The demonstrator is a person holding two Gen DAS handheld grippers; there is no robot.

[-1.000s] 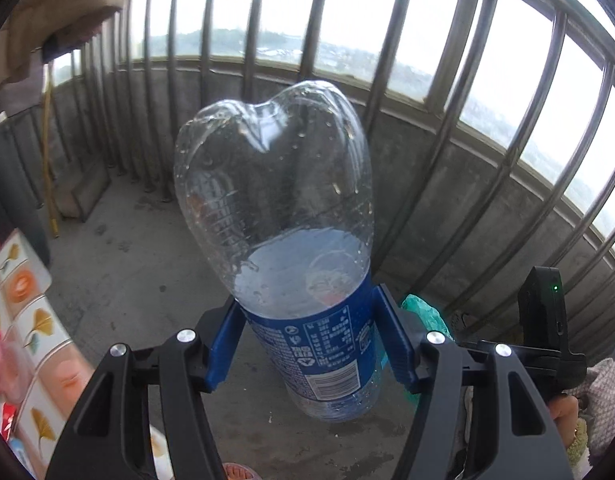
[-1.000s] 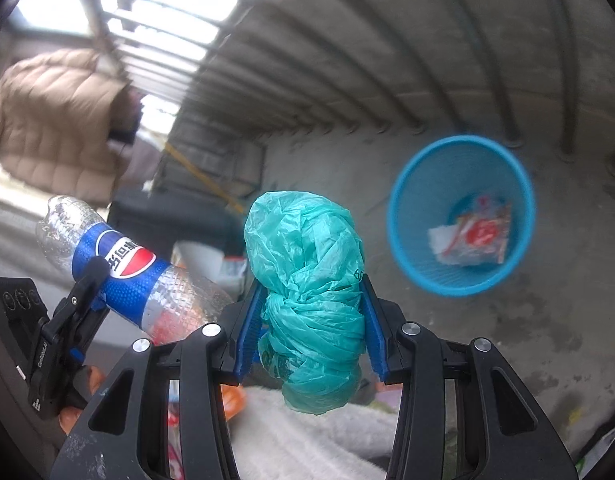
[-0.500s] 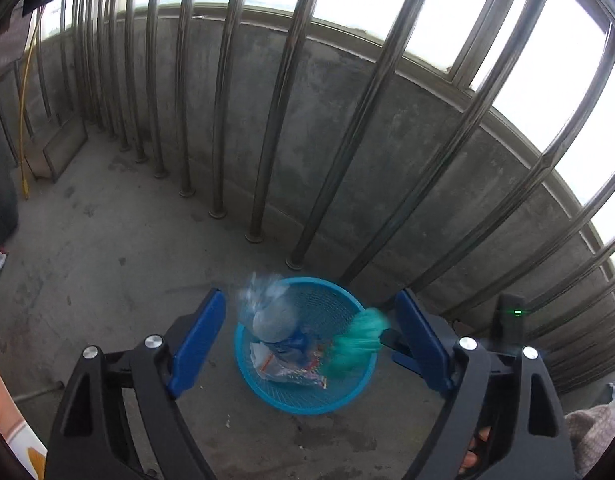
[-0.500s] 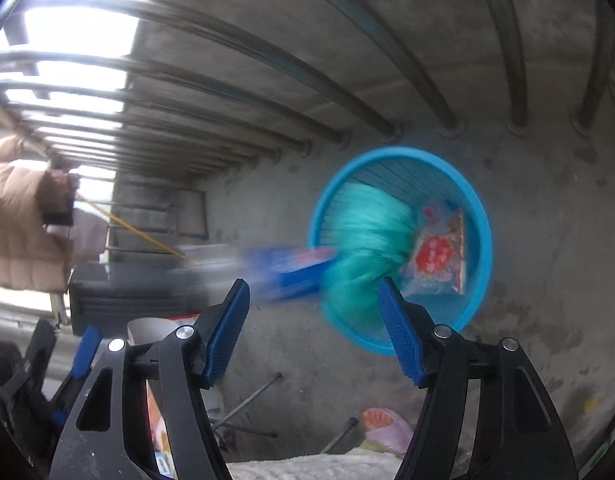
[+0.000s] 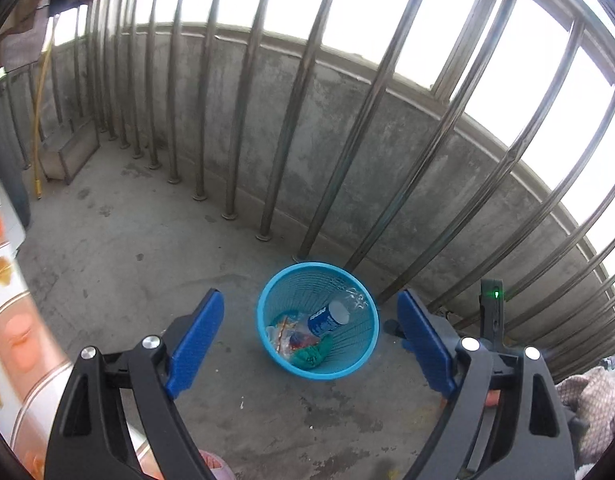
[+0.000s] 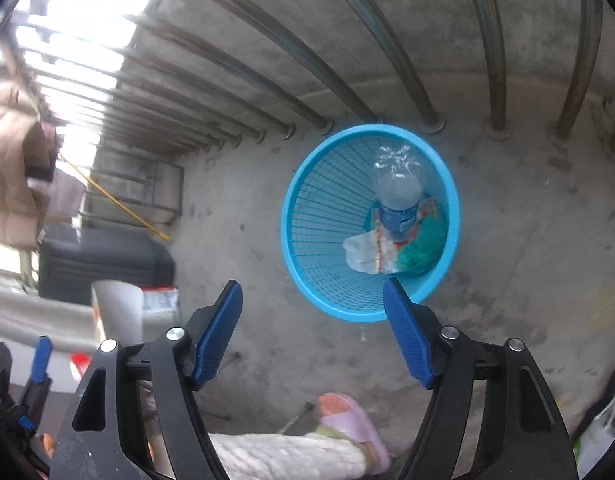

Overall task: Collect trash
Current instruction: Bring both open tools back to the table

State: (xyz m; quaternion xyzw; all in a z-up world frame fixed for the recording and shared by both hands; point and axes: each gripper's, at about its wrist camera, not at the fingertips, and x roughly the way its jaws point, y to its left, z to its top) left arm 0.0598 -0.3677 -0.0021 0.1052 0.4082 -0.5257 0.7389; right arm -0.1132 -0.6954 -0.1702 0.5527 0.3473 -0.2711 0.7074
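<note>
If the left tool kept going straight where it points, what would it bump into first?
Probably the blue basket on the floor, or the soda bottle lying inside. Nothing shows between the open left tool and it, though depth is hard to judge.

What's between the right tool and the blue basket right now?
Nothing: in the right wrist view only bare concrete floor separates the open right tool from the blue basket. The bottle and green bag lie inside it.

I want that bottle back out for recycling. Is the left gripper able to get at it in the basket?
Probably yes. The bottle lies on top of the other trash in the open blue basket, and the left gripper is open and empty above it.
</note>
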